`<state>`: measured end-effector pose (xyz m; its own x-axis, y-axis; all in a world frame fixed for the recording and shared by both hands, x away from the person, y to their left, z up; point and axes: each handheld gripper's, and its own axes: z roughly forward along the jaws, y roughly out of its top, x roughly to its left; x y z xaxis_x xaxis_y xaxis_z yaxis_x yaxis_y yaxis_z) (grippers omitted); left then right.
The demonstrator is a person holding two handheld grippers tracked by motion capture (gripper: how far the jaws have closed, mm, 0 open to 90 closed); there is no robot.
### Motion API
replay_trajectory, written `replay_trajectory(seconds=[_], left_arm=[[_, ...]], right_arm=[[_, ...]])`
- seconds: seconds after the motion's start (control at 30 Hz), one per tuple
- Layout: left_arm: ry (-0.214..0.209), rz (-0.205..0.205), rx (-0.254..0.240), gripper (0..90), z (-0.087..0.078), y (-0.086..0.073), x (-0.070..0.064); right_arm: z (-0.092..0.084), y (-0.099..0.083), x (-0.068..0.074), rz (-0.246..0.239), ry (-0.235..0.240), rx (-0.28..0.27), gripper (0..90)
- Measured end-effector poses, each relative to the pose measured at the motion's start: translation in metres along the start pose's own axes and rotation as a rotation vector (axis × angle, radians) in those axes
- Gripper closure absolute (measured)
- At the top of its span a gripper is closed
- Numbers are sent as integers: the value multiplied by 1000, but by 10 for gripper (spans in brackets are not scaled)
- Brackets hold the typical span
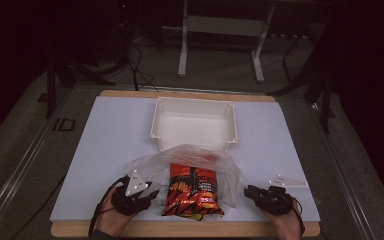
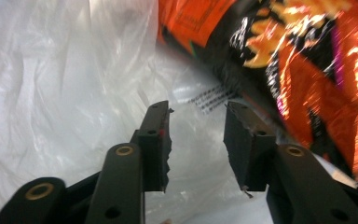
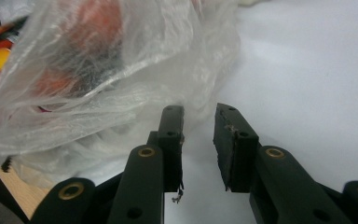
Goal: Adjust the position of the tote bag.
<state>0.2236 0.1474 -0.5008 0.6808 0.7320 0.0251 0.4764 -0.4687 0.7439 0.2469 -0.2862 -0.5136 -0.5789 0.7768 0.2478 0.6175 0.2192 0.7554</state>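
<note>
In the high view, the left gripper (image 1: 147,194) and right gripper (image 1: 250,192) sit nearest, low at the table's (image 1: 110,135) front edge, flanking the snack bag (image 1: 192,192). The snack bag lies half inside a clear plastic bag (image 1: 150,162), its lower end close to the front edge. Behind stands a white bin (image 1: 194,122); bare table spreads wide to either side.

In the left gripper view, the left gripper (image 2: 196,122) is released, jaws parted with nothing pinched, the plastic bag (image 2: 65,93) just beyond and the snack bag (image 2: 307,70) at upper right.

In the right gripper view, the right gripper (image 3: 199,122) stands unclenched over bare table (image 3: 317,70), beside the plastic bag's (image 3: 121,79) edge.
</note>
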Motion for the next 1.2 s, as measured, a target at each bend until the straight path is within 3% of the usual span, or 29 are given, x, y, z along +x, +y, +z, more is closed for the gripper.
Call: replay_trajectory(seconds=[0.2,0.6,0.7,1.2], left_arm=[[-6,-14,-42,587,-7,5,3],[-7,-10,-56,607,-9,12,6],[-4,-6,-65,610,-11,15,6],[5,33,-80,632,-15,31,1]], right_arm=[[-8,11,2,-32,-2,-19,722],[-22,28,4,-92,-31,-59,816],[-25,34,6,-97,-20,-81,840],[-13,67,50,-206,88,-127,870]])
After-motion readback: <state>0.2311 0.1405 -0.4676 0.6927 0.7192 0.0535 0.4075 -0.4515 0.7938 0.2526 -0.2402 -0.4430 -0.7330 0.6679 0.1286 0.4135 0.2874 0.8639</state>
